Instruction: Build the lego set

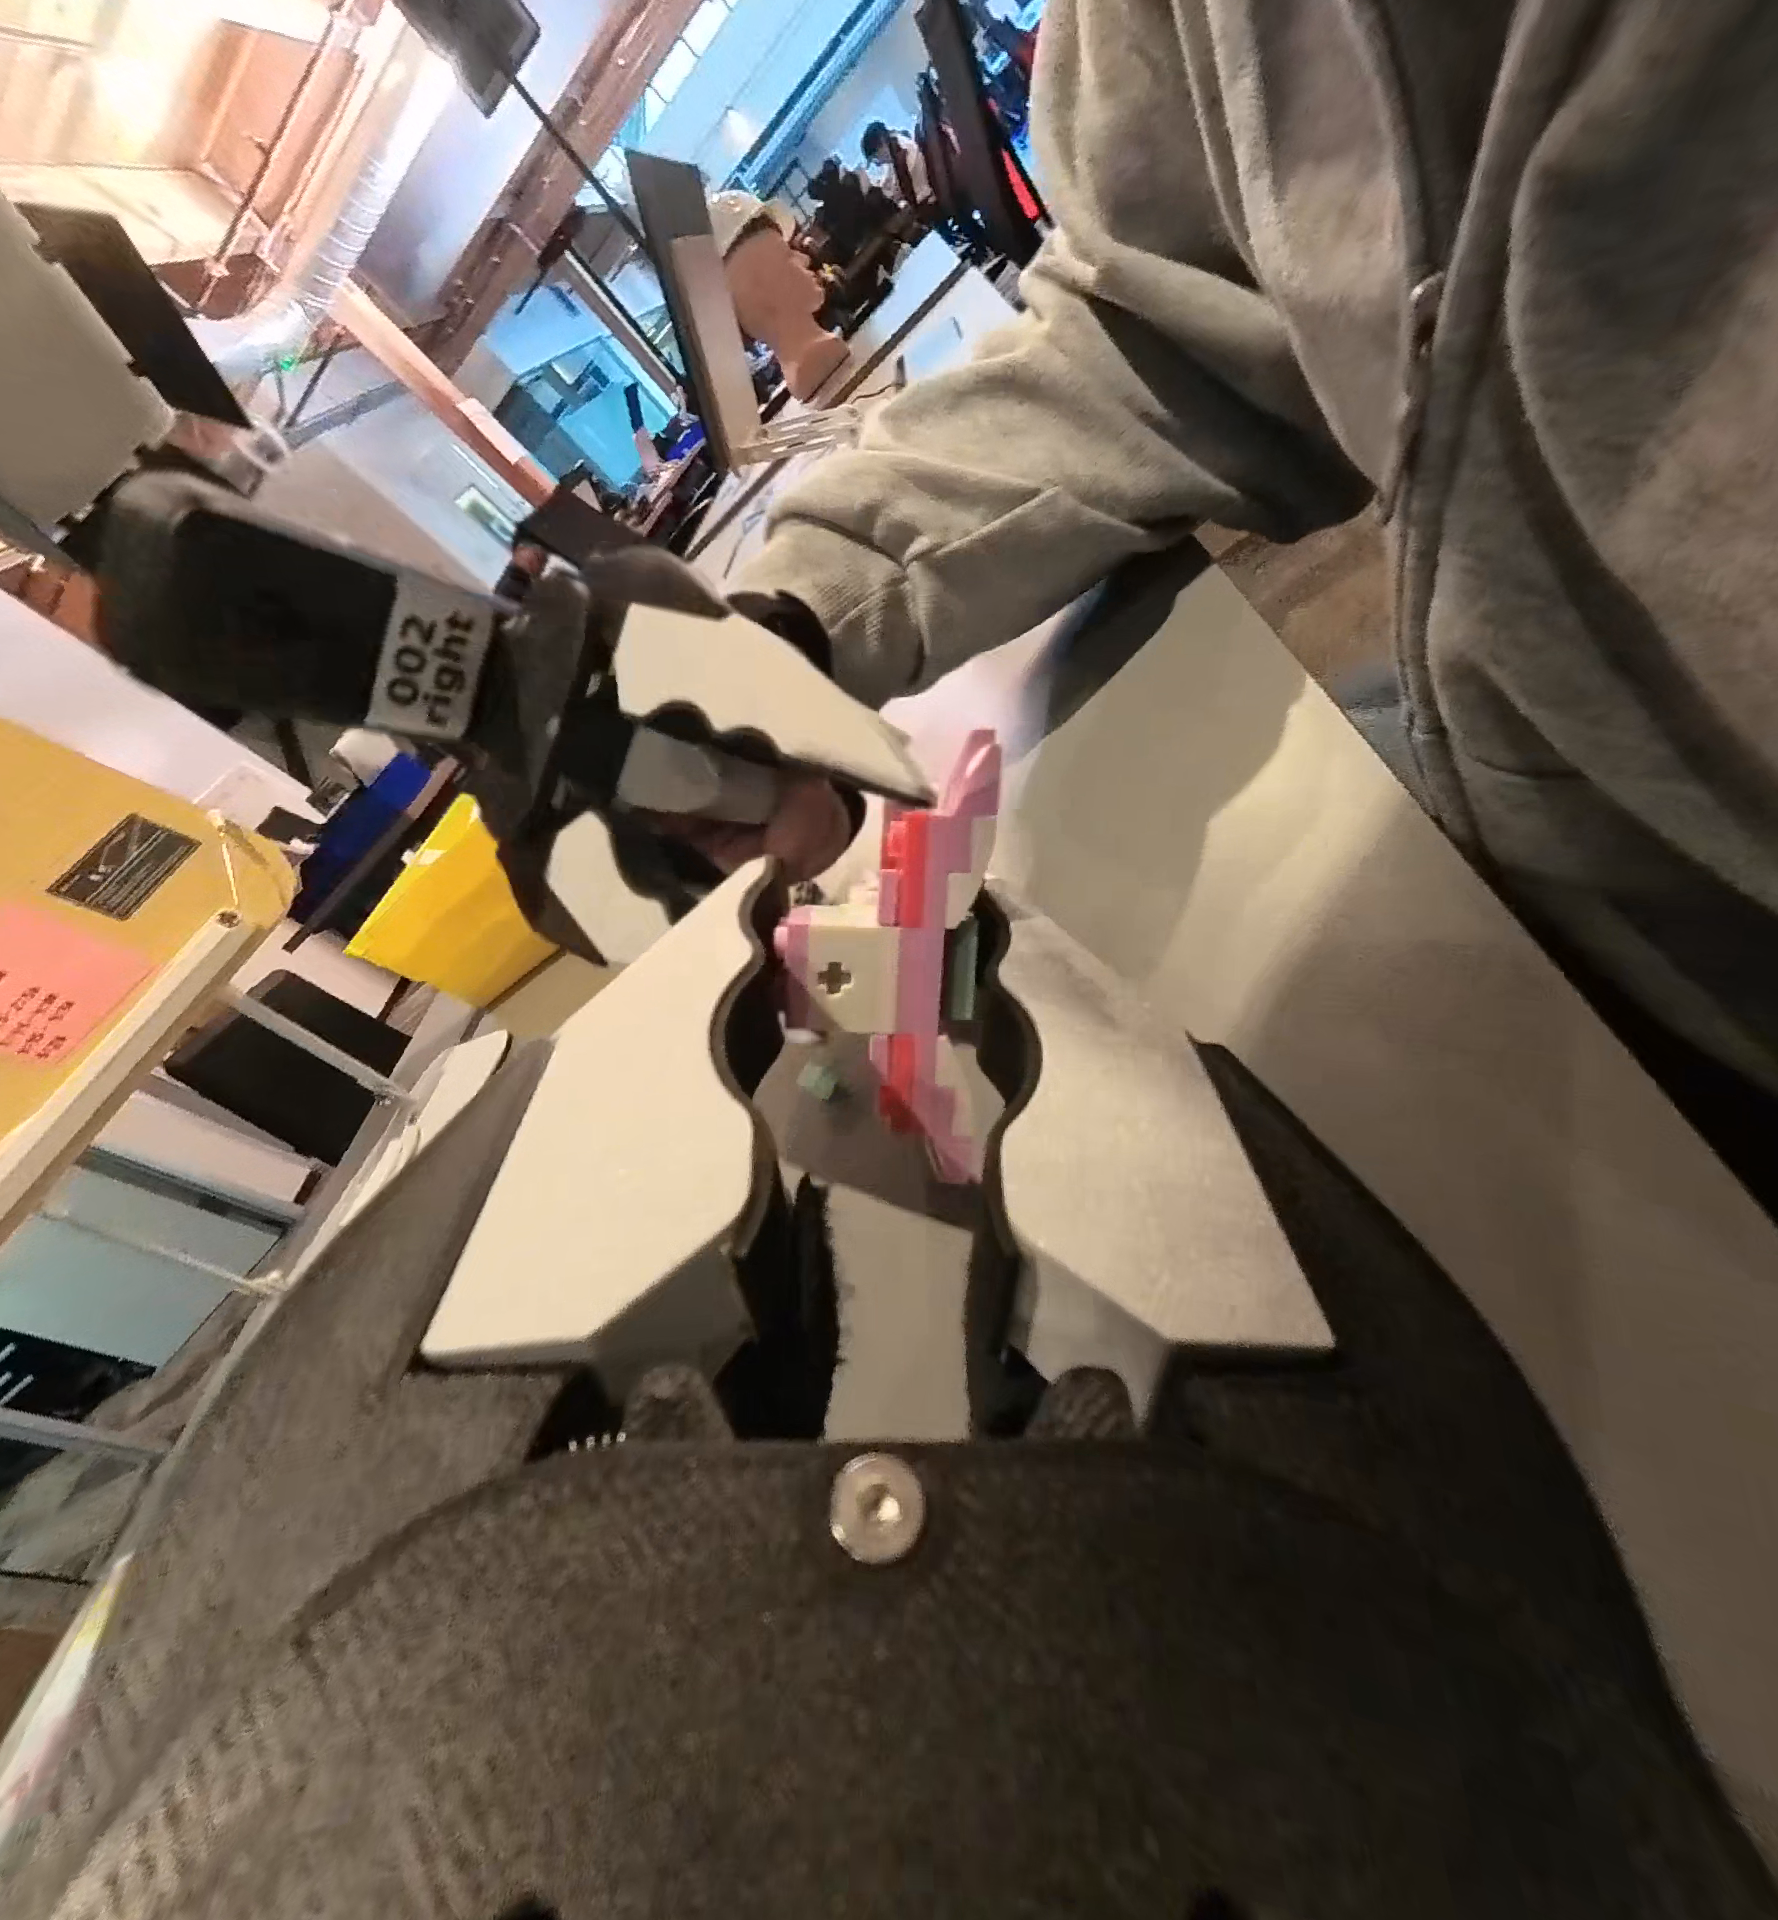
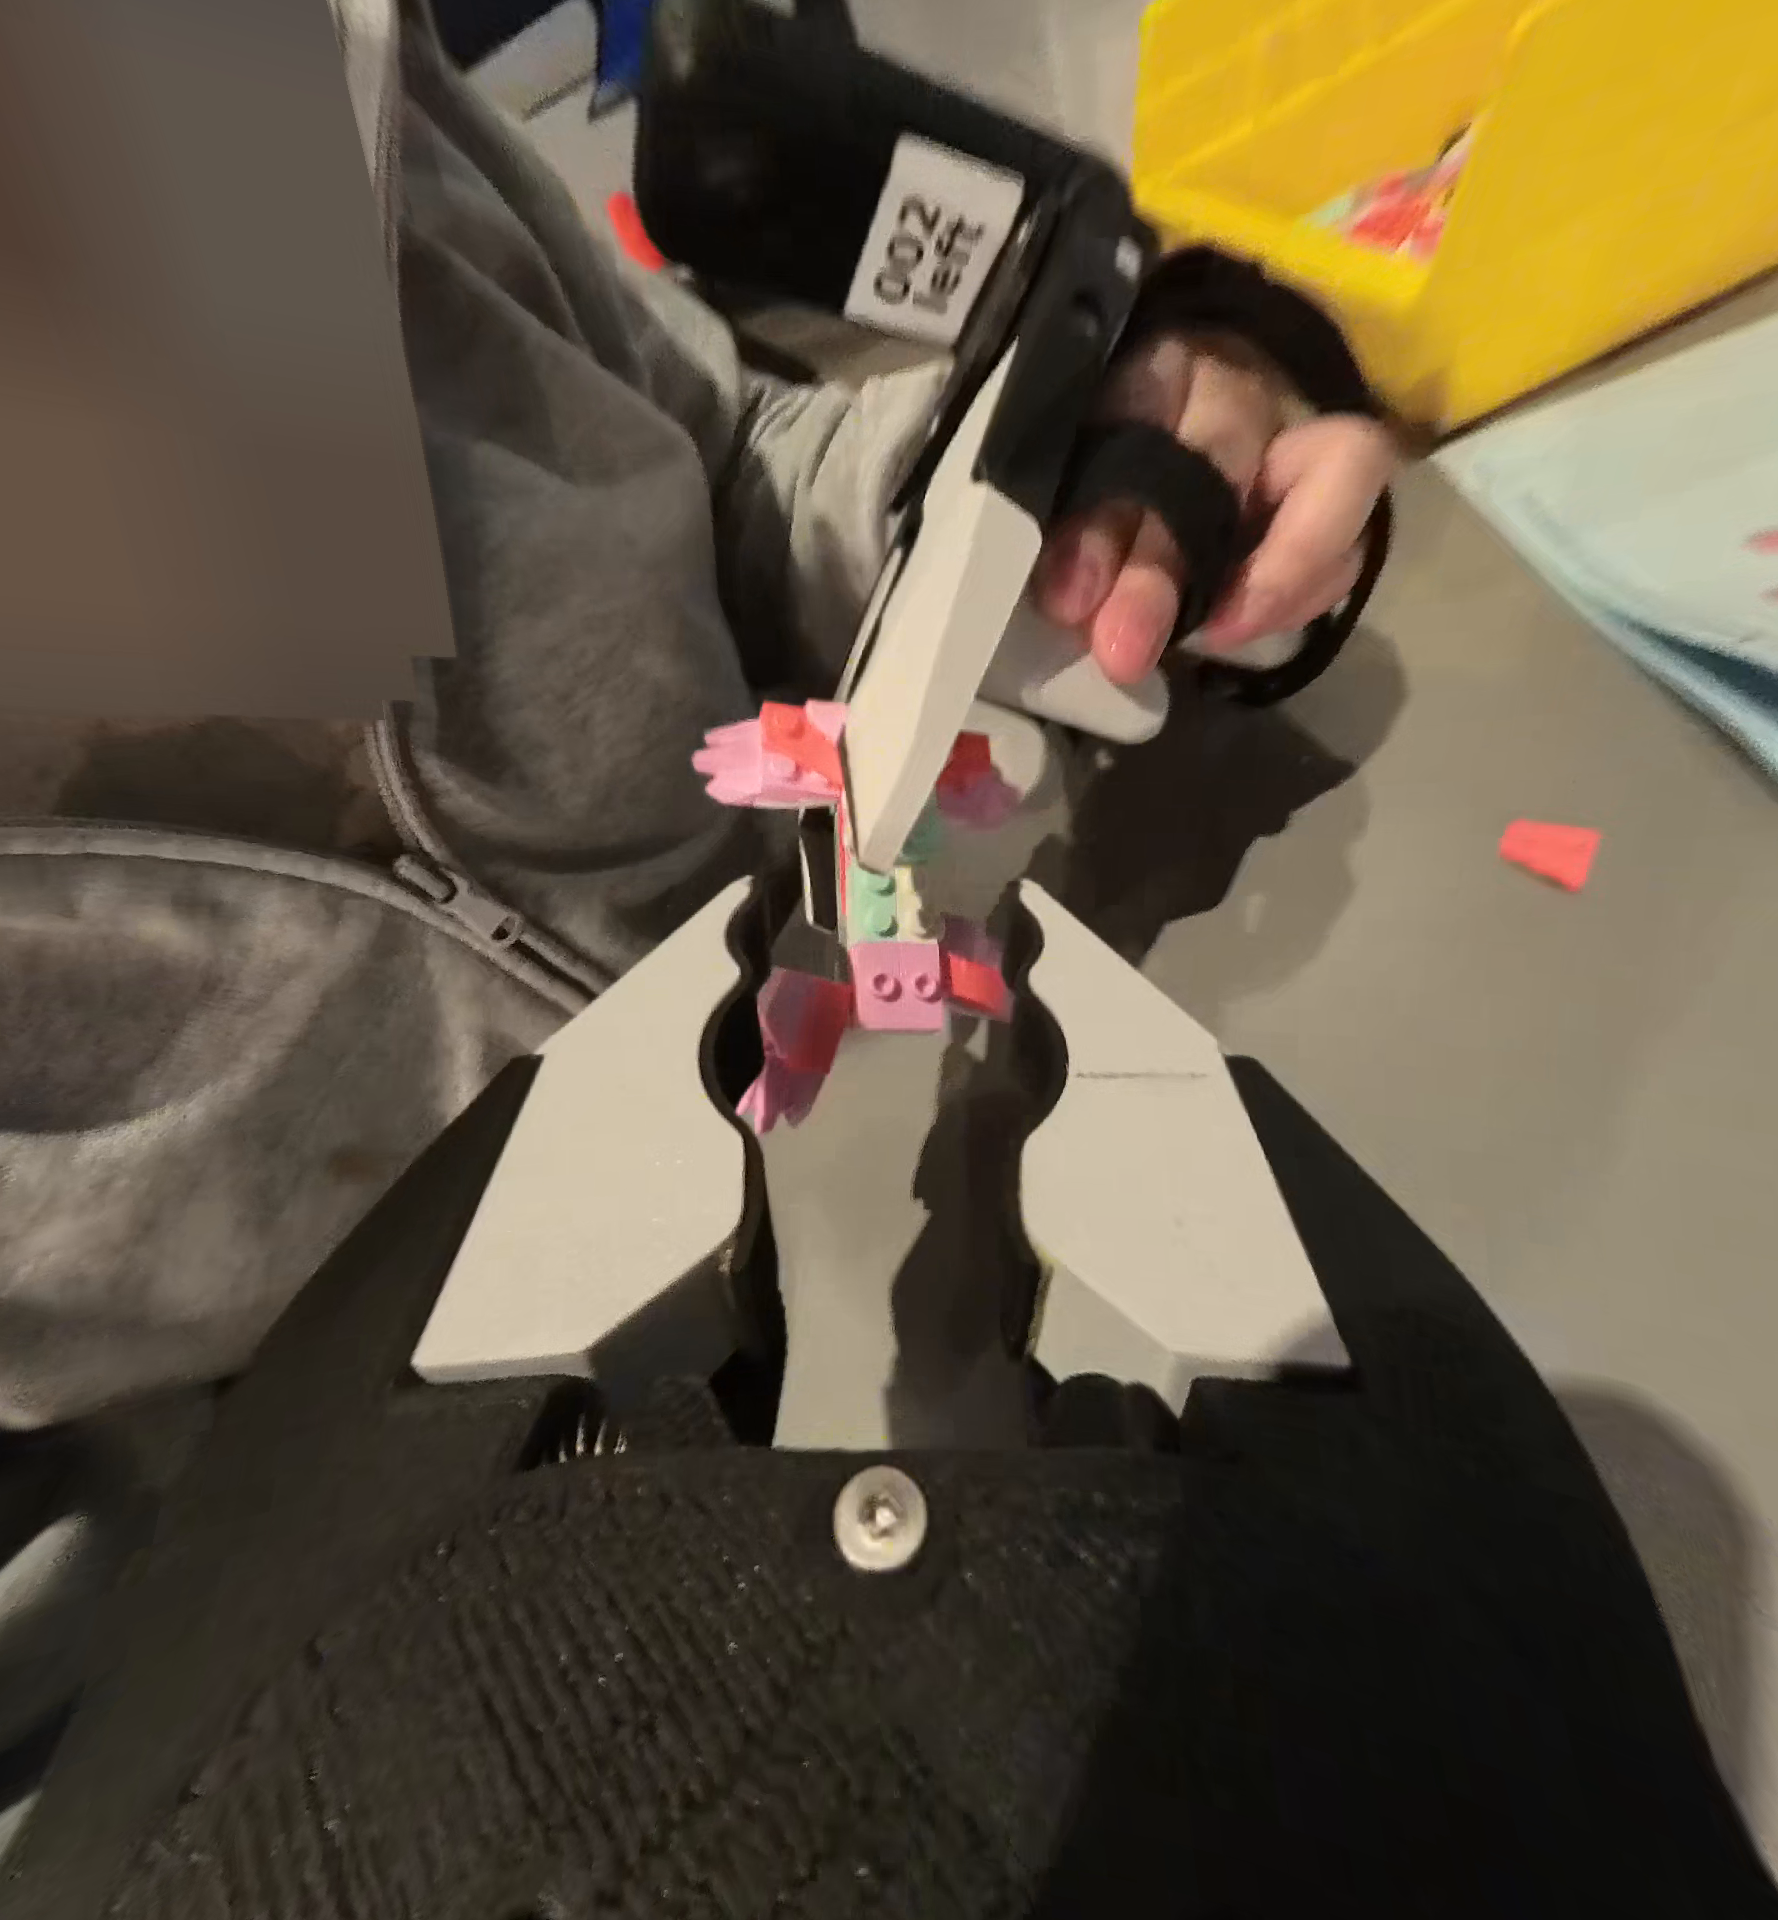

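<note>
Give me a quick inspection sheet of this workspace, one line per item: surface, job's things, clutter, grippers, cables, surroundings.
Surface: grey table, mostly bare near the work.
Job's things: pink, red and mint lego model, partly built, held up between both grippers; more pieces in the yellow bin.
Clutter: loose red brick on the table; pale blue sheet at the table's edge.
Grippers: left gripper shut on the lego model; right gripper has its fingers on either side of the model's lower end, grip unclear.
Cables: nothing seen.
Surroundings: person in a grey hoodie close by; yellow case and shelving behind.
</note>
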`<state>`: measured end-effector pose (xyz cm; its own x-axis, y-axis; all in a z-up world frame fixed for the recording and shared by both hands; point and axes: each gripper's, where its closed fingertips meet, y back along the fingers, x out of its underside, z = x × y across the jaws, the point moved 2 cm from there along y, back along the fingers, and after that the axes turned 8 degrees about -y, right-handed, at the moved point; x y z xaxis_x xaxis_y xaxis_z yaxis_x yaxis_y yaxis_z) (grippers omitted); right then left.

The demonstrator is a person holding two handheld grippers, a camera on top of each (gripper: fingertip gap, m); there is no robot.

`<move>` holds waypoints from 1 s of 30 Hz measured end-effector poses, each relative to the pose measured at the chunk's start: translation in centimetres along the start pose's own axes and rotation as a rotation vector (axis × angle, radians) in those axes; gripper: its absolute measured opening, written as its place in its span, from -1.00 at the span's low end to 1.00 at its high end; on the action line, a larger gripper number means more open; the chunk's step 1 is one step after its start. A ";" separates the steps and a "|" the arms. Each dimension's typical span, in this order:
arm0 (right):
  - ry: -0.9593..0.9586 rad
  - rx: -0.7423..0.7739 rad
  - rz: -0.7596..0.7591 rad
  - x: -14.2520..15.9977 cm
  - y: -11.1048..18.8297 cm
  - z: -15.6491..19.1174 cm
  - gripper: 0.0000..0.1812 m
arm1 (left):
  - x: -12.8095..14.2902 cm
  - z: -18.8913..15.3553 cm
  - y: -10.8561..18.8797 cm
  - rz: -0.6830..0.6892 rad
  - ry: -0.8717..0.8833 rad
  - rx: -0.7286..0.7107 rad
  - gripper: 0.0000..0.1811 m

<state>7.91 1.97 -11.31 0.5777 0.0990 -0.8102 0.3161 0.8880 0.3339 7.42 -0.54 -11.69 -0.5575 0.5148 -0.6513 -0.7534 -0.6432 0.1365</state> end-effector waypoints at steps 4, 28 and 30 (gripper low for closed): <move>-0.056 -0.050 0.104 1.0 -0.9 0.3 -0.74 | -0.5 -0.6 -0.1 -0.003 -0.045 0.055 -0.63; 1.160 1.088 0.144 -1.6 3.5 -4.5 -0.82 | 5.0 6.2 2.2 -0.148 1.277 -0.144 -0.24; 1.244 1.121 0.136 -1.8 3.3 -4.1 -0.82 | 5.0 5.8 1.5 -0.107 1.253 -0.114 -0.35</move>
<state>4.80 6.53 -10.70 -0.0880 0.8997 -0.4276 0.9769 0.1620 0.1397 1.52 4.39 -10.35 0.2630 -0.2822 -0.9226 -0.7054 -0.7086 0.0157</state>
